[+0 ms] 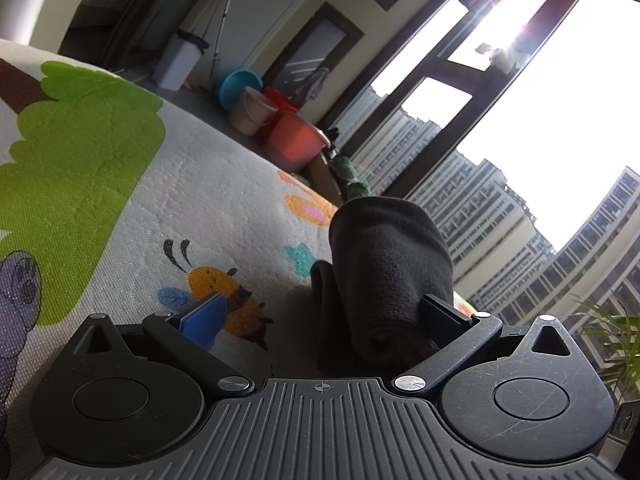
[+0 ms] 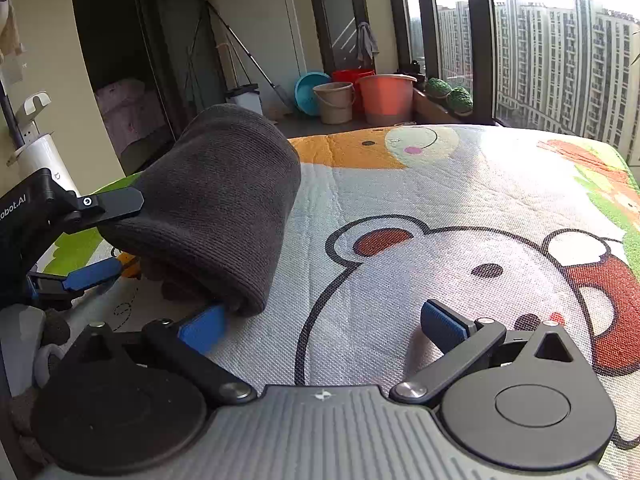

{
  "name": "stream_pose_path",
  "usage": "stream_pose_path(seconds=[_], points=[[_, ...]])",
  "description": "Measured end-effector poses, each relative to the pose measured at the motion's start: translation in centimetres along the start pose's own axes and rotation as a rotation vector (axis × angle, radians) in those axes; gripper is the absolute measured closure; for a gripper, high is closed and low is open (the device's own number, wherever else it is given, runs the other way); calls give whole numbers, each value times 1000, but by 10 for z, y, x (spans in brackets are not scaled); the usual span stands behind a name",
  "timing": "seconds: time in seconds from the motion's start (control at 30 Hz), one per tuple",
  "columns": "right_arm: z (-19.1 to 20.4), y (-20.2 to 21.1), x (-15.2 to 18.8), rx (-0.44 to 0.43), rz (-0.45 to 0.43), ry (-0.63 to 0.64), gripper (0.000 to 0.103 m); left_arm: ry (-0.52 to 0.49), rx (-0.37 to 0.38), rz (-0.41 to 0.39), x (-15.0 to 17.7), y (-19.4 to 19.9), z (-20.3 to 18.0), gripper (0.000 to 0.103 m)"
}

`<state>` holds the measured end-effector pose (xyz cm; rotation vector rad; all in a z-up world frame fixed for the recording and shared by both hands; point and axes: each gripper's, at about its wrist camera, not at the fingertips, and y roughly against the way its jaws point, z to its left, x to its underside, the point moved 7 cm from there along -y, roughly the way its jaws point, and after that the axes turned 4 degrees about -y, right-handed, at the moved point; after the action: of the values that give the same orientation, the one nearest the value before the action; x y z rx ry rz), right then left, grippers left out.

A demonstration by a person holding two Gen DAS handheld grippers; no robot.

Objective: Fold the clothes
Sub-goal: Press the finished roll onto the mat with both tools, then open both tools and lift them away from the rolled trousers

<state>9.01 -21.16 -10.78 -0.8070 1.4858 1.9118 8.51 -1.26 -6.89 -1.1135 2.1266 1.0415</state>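
item 1, left gripper (image 1: 324,316): jaws spread wide, nothing clamped between them. its right finger (image 1: 444,314) is hidden under the folded edge of the garment, so the cloth is draped over that one finger; its left, blue-padded finger (image 1: 204,316) is bare, above the bee print.

item 2, garment (image 2: 216,200): dark grey knit, doubled over into a rounded fold. it hangs over the left gripper's one finger and rises ahead of it; in the right wrist view it sits to the front left of the right gripper, its lower edge touching that gripper's left pad (image 2: 204,326).

item 3, right gripper (image 2: 324,326): jaws wide apart, holding nothing; right pad (image 2: 444,326) free over the bear print.

item 4, mat (image 2: 400,208): white quilted cartoon sheet, under both grippers and the garment.

item 5, buckets (image 2: 372,96): orange, beige, red and a blue basin, well ahead of the grippers by the window.
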Motion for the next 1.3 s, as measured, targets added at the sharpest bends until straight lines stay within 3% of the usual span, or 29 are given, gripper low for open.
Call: stream_pose_path(seconds=[0.27, 0.37, 0.47, 0.57, 0.67, 0.73, 0.8, 0.87, 1.03, 1.13, 1.2, 1.3], points=[[-15, 7, -7, -79, -41, -62, 0, -19, -31, 8, 0, -1, -4, 0], [-28, 5, -16, -41, -93, -141, 0, -35, -37, 13, 2, 0, -7, 0], [-39, 2, -16, -40, -88, -209, 0, -80, -50, 5, 6, 3, -13, 0], [-33, 3, -14, -19, -96, -181, 0, -223, -148, -48, 6, 11, -28, 0], [-26, 8, -13, 10, -110, -126, 0, -497, -282, -125, 7, 25, -59, 0], [-24, 10, -13, 13, -118, -112, 0, -577, -309, -152, 9, 38, -70, 0], [-26, 10, -13, 14, -117, -124, 0, -569, -265, -153, 13, 56, -72, 0], [-28, 12, -14, 19, -118, -132, 0, -563, -270, -131, 19, 62, -64, 0], [-9, 16, -5, 31, -86, -6, 0, -458, -419, -64, 15, 51, -33, 0], [0, 13, -2, 33, -55, 63, 0, -367, -552, 92, 17, 33, -7, 0], [0, 5, 0, 49, 6, 64, 0, -418, -590, 117, 19, 30, -7, 0], [-3, 2, 0, 58, 9, 60, 0, -445, -601, 123, 20, 31, -5, 0]])
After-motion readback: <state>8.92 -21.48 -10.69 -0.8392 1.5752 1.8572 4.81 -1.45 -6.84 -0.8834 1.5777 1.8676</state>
